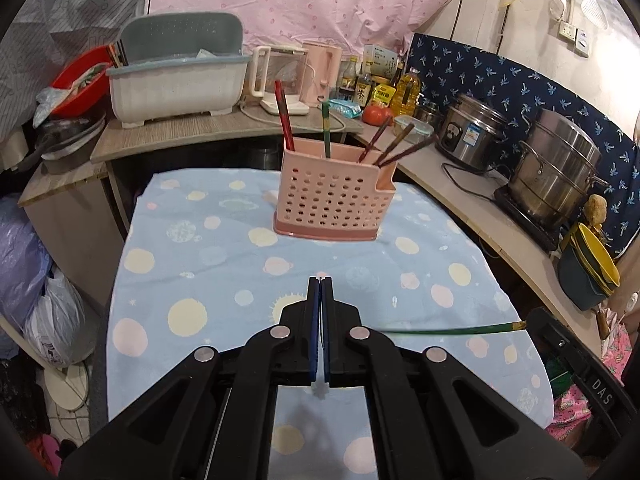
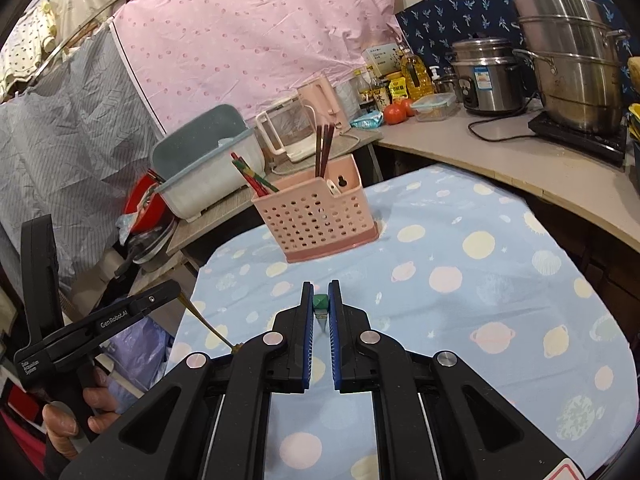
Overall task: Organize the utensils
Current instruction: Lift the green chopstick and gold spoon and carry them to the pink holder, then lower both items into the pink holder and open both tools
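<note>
Right wrist view: a green chopstick [image 2: 321,305] is pinched end-on between the pads of the right gripper [image 2: 320,304], its green butt facing the lens and its tip pointed down at the planet-print tablecloth [image 2: 460,280].
Left wrist view: the left gripper [image 1: 320,284] is seen pressed together with nothing visible between the pads; the same green stick [image 1: 448,330] is seen from the side, running out to the right.
Holder: a pink perforated utensil caddy [image 2: 320,216] is parked near the far end of the table, well apart from both grippers.
Already sorted: dark brown chopsticks [image 1: 394,144] are leaned in the right-hand compartment, red ones [image 1: 284,116] in the left, one green one [image 1: 326,130] in the middle.
Likely step: probably the held stick is to be carried over to its green mate.
Risk: the stick is gripped near one end only, so it could get swivelled or dropped in transit.
Risk 2: the light caddy could be tipped if the rim is clipped.
</note>
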The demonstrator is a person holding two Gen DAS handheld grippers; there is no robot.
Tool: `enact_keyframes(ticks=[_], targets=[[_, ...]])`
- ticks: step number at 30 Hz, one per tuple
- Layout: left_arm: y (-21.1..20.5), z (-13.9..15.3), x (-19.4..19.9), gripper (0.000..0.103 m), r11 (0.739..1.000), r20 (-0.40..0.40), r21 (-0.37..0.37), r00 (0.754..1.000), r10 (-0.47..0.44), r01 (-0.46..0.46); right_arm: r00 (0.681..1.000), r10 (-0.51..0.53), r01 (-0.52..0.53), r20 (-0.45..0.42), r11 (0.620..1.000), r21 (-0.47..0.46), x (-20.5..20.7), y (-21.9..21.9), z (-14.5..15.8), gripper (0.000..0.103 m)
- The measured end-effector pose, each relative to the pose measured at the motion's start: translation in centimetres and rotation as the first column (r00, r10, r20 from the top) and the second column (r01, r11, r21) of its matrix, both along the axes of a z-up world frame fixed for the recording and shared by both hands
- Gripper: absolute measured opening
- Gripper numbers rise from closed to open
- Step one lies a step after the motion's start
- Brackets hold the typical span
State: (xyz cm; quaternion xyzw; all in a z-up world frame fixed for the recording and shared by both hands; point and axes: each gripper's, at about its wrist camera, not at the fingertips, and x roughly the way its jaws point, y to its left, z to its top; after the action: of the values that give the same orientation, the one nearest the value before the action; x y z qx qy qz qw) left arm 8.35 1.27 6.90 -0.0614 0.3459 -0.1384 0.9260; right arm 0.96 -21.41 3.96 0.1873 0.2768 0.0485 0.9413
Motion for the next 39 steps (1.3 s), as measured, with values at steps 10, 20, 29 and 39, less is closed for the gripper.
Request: enact_keyframes(ticks=[10, 20, 29, 39], targets=[[-0.1, 4.8, 2.7, 0.001, 1.0, 0.099, 0.02, 0.995, 0.013, -0.015, 0.996, -0.009, 0.009, 0.089, 1.0, -0.003, 3.6, -1.1, 4.6, 0.007], [0.5, 9.9, 8.7, 0.001, 0.997, 0.205, 0.033, 0.977, 0.062, -0.071, 0.98, -0.016, 0.014, 0.197, 1.0, 0.009, 10.6, -1.6, 10.5, 0.007], [0.4, 12.9, 15.2, 0.001, 0.996, 0.259, 0.02, 0.963, 0.078, -0.087, 0.95, -0.068, 0.066, 0.306, 0.998, 0.018, 17.8, -1.7, 15.8, 0.007], [-0.6, 10.6, 19.9, 0.001, 0.996, 0.215, 0.036, 0.974, 0.068, -0.077, 0.951, -0.094, 0.098, 0.294, 0.995, 0.004, 24.1, -1.4, 14.8, 0.007]])
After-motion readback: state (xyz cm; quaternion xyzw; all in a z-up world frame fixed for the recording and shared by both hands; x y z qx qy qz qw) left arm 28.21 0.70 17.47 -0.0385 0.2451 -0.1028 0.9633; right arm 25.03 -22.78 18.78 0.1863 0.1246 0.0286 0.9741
